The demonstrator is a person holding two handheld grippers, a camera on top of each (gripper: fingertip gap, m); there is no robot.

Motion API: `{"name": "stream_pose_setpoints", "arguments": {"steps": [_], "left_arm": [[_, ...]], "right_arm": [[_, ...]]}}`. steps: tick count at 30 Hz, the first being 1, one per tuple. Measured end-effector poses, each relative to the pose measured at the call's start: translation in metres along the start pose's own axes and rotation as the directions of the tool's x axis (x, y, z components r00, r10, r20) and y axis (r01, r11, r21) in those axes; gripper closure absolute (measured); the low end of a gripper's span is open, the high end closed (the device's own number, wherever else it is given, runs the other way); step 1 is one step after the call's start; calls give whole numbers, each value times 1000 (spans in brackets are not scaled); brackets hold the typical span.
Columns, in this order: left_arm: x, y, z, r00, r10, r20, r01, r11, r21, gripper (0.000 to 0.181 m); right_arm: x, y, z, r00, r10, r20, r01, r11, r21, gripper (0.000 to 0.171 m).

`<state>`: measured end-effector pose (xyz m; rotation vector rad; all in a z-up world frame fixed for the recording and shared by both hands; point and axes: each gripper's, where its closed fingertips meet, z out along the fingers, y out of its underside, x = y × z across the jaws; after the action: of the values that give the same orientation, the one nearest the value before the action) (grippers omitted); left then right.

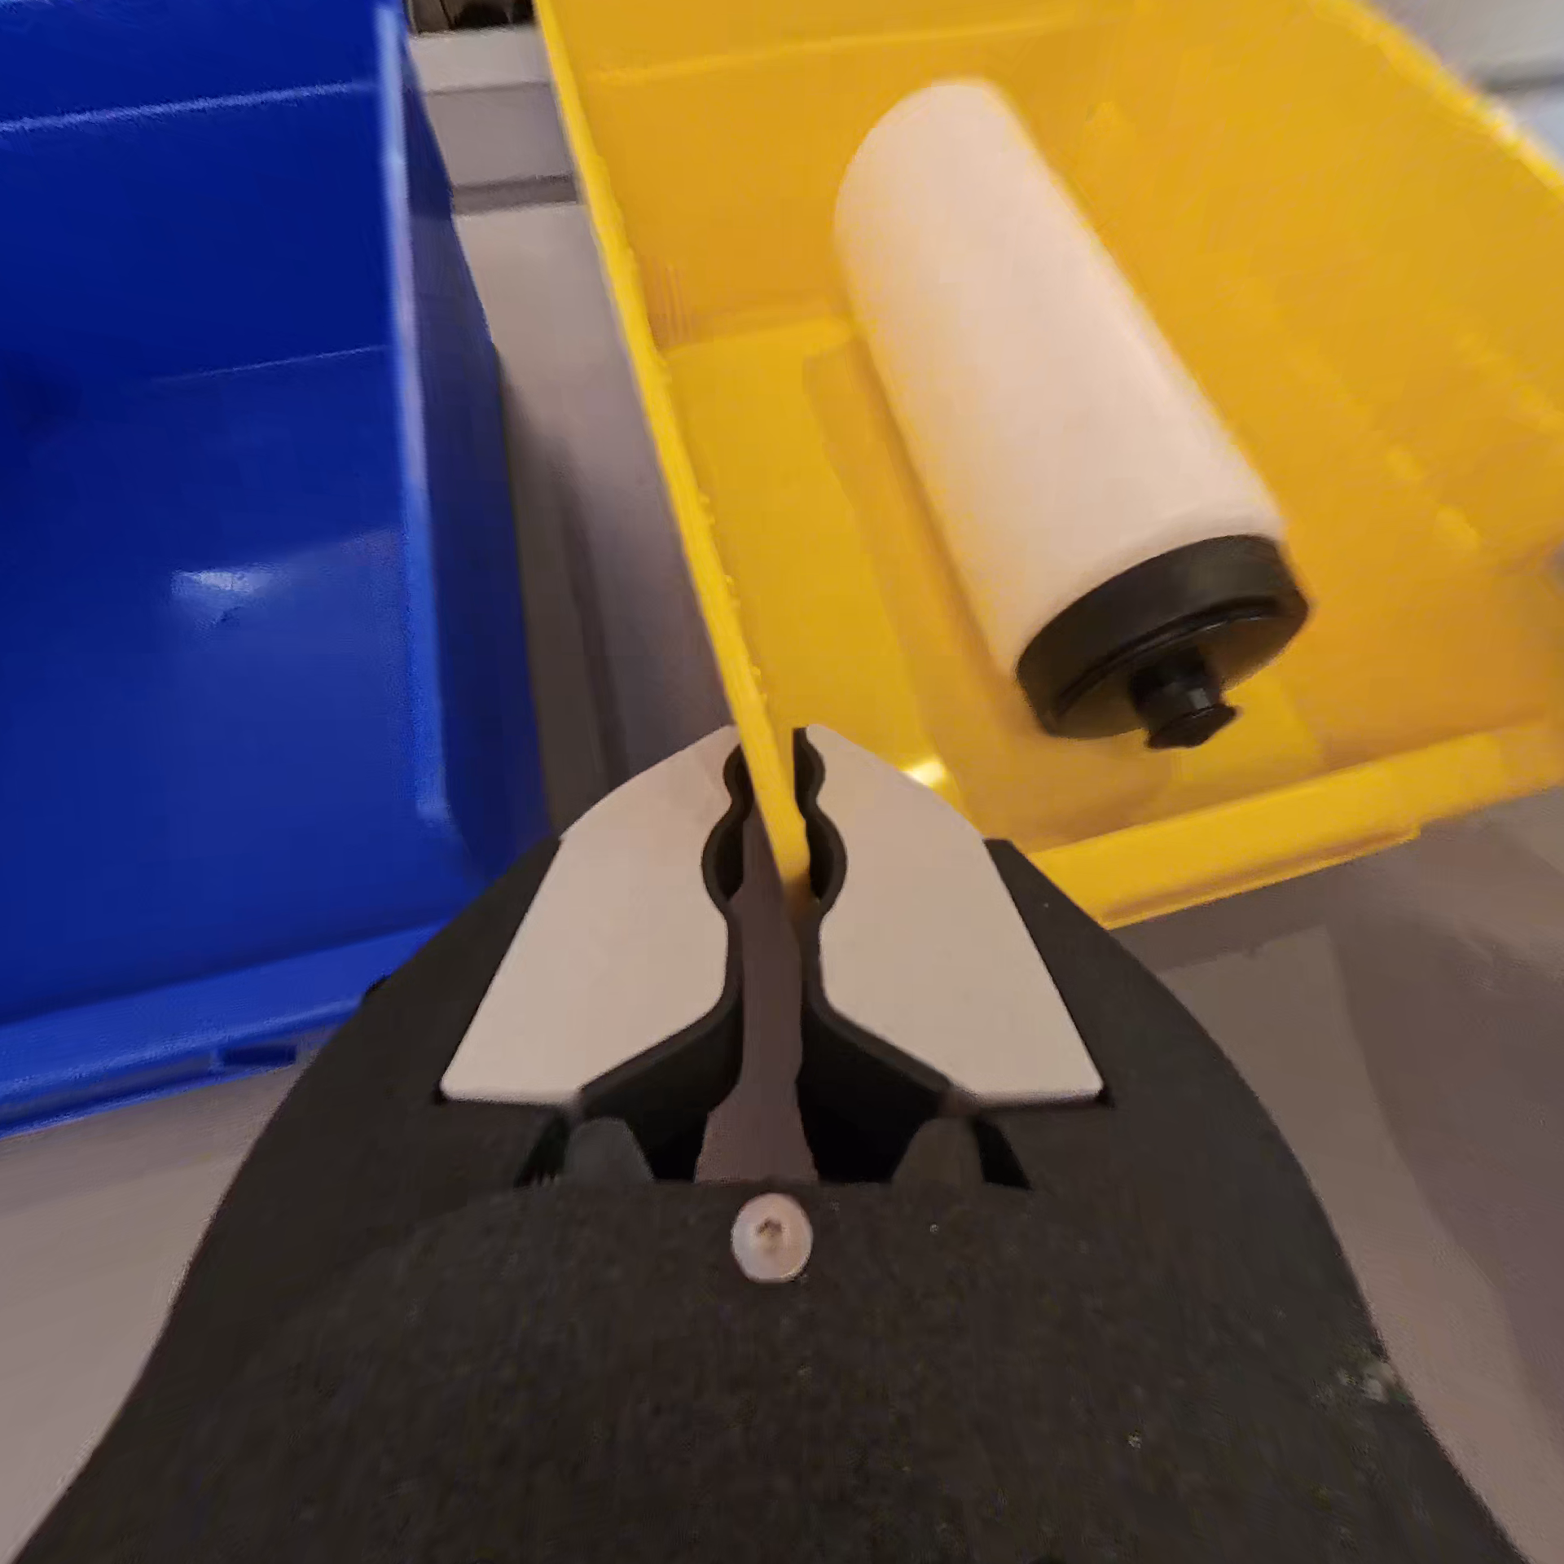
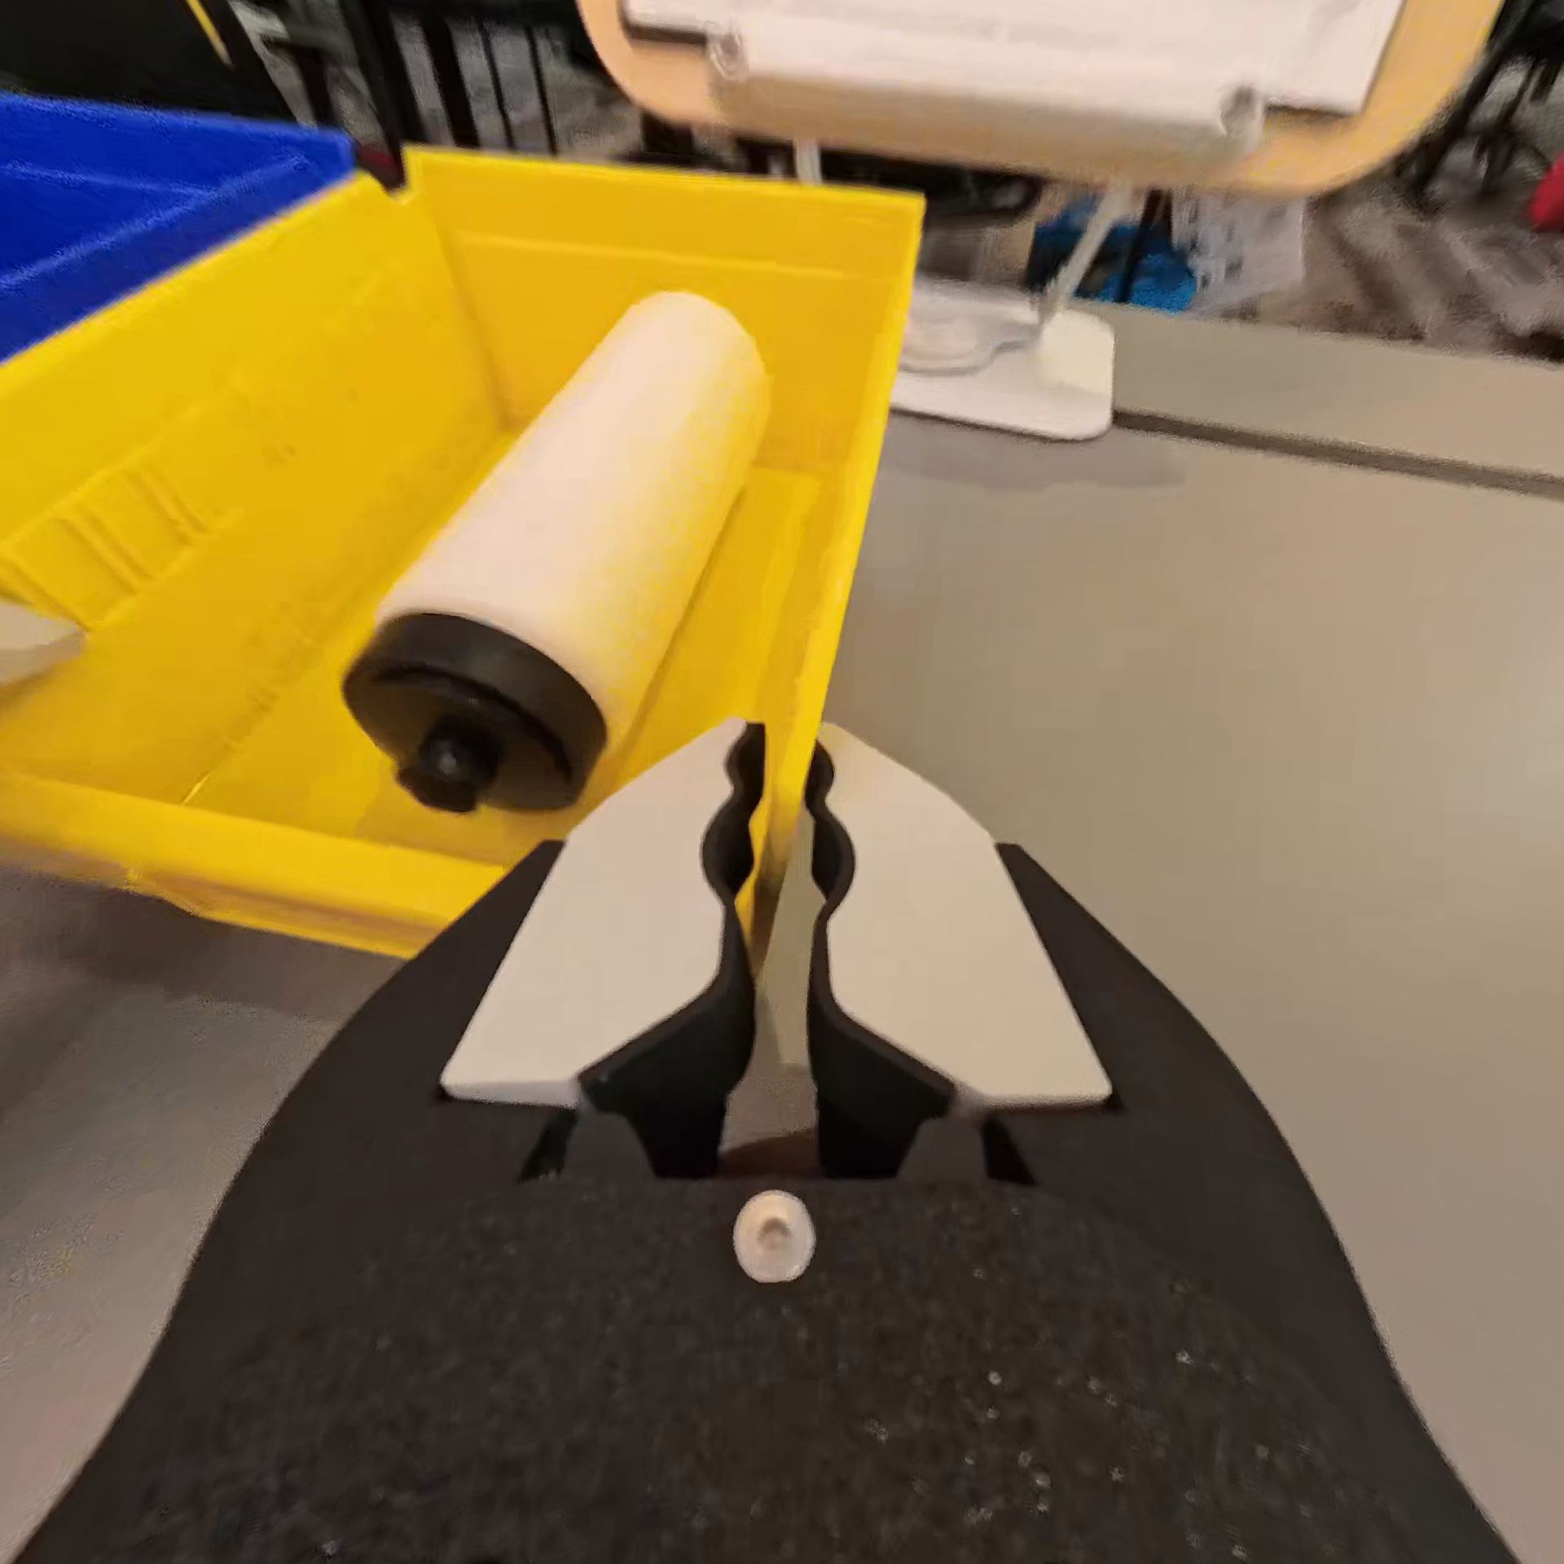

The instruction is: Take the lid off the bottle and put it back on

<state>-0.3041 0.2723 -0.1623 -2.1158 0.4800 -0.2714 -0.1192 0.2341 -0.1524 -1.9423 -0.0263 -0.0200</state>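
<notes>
Bins: two. One yellow bin point(image 1: 1058, 135), one blue bin point(image 1: 212, 423), side by side on grey desk point(image 2: 1185, 677).
Bottles: one, white bottle point(image 1: 1041, 406), lying inside yellow bin.
Lids: one, black lid point(image 1: 1159, 643), on bottle.
Grippers: two, left gripper point(image 1: 772, 745), right gripper point(image 2: 789, 736).
Stands: one, white stand point(image 2: 1016, 381) at desk far edge.

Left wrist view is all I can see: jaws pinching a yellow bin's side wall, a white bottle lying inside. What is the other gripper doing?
Observer: The right gripper has its jaws shut on the yellow bin's opposite side wall.
Operator: Anything beyond the bin?
Observer: A white stand sits on the grey table behind it, holding a tan-rimmed board.
Operator: Is that gripper near the bottle?
Observer: Beside it: the bottle's black lid is just left of those jaws, untouched.
</notes>
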Motion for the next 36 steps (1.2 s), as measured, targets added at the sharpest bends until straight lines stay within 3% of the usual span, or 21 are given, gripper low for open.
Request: {"name": "stream_pose_setpoints", "arguments": {"steps": [4,6,9,11,14,17,19,22,23,24,25,28,31,36], "left_arm": [[4,-1,-14,982,-125,-139,127,992,4,138],[6,-5,-39,959,-176,-224,191,981,43,116],[-17,-7,-94,939,-203,-279,251,957,147,109],[-73,3,-123,969,-198,-148,227,949,220,106],[-187,26,-142,963,-211,168,166,955,245,107],[-234,37,-120,951,-287,116,265,949,174,102],[-240,30,-96,959,-279,52,267,950,162,104],[-248,27,-56,972,-219,80,212,973,93,116],[-251,30,-47,973,-211,94,206,977,62,133],[-252,33,-42,971,-223,91,221,975,35,164],[-248,33,-42,966,-252,63,250,968,31,177],[-240,47,-61,959,-258,116,256,966,37,177],[-224,71,-96,946,-276,169,272,961,43,177],[-196,109,-153,937,-281,206,281,959,28,177]], "right_arm": [[-23,3,-5,984,-123,127,121,992,20,151],[-31,8,-18,959,-192,210,194,981,10,145],[-35,18,-50,901,-309,303,307,950,54,143],[-36,22,-71,877,-345,335,331,938,98,142],[-54,34,-99,826,-327,460,311,944,112,140],[-87,33,-114,771,-277,574,264,958,108,137],[-112,32,-120,725,-287,626,282,953,109,134],[-147,30,-121,690,-305,657,306,945,118,133],[-159,30,-122,677,-292,675,301,948,108,133],[-171,29,-123,664,-278,694,295,950,98,133],[-182,29,-123,655,-270,706,296,951,89,133],[-208,28,-115,653,-287,701,331,941,77,131],[-231,25,-100,680,-299,669,346,936,66,113],[-248,19,-65,822,-138,553,204,977,-59,112]]}}
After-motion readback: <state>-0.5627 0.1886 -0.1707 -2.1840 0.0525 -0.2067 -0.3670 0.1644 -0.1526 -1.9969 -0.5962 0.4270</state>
